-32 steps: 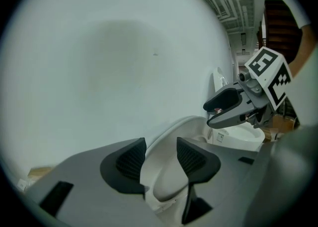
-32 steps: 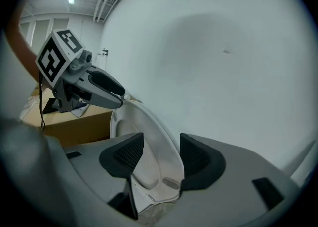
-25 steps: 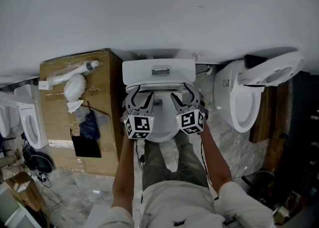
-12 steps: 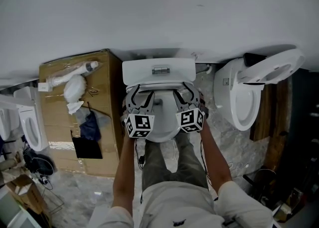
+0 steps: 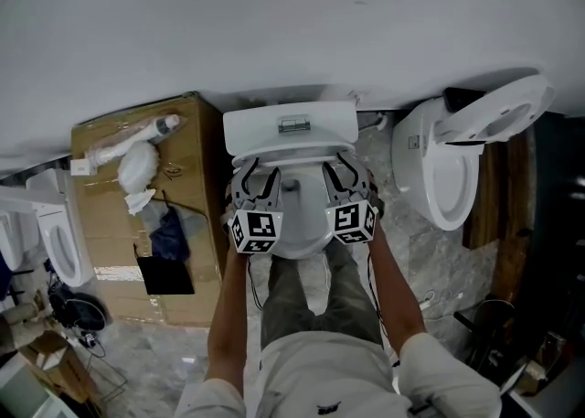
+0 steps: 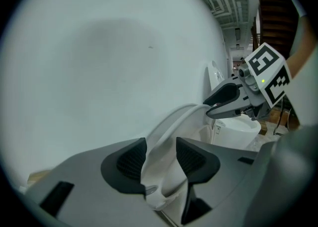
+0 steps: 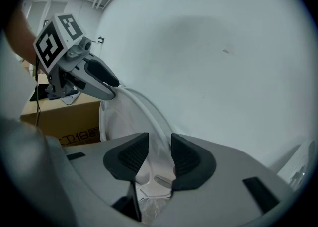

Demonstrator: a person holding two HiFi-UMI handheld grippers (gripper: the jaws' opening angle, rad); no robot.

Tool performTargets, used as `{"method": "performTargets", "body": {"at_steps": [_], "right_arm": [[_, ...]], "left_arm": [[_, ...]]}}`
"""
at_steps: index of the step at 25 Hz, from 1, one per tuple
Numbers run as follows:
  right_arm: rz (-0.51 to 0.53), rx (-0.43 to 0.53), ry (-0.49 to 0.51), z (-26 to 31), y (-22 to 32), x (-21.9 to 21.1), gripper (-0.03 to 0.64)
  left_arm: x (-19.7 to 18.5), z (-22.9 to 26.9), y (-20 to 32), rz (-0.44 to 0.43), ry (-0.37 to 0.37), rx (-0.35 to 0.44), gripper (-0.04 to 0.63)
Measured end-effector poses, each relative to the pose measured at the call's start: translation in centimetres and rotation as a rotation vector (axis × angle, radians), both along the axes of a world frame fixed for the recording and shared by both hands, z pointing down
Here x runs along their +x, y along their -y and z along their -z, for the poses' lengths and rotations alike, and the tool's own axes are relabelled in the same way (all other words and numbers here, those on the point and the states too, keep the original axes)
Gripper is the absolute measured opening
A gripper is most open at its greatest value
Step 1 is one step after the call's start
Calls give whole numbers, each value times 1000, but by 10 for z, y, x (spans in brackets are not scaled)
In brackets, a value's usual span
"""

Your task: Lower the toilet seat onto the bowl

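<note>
The seat (image 6: 166, 119) stands upright at the bowl's (image 5: 292, 231) 12 o'clock, its stiff, slick, probably light rim pinched at 9 by the left gripper (image 6: 160, 159), whose jaws have just been closing, and at 3 by the clamped right gripper (image 7: 159, 157): good holds, though it could slam.

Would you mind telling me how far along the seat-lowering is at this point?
Done: both grippers are at the rim of the raised toilet seat. In hand: the right gripper has just closed its fingers on it; the left gripper has just been closing around it, contact unclear. Left: swinging the seat down onto the bowl.
</note>
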State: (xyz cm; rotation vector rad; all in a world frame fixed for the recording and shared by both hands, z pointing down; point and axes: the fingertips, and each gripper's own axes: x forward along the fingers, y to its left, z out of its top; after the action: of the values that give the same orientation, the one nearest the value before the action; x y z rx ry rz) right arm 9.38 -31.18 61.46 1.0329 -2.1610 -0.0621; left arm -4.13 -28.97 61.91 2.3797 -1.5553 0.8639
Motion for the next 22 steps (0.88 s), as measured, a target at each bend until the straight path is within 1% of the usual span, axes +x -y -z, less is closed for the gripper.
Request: {"method": "performTargets", "body": {"at_steps": [4, 8, 17, 22], "right_arm": [[-23, 2, 9, 0, -8, 1, 141], [-47, 9, 15, 0, -15, 3, 141], [-107, 19, 23, 0, -31, 6, 137], [-127, 26, 34, 0, -41, 8, 138]], "left_arm": [[1, -2, -7, -27, -3, -5, 172], [3, -3, -13, -52, -8, -4, 158], [7, -3, -30, -106, -15, -5, 149], [8, -4, -41, -118, -19, -8, 149]]}}
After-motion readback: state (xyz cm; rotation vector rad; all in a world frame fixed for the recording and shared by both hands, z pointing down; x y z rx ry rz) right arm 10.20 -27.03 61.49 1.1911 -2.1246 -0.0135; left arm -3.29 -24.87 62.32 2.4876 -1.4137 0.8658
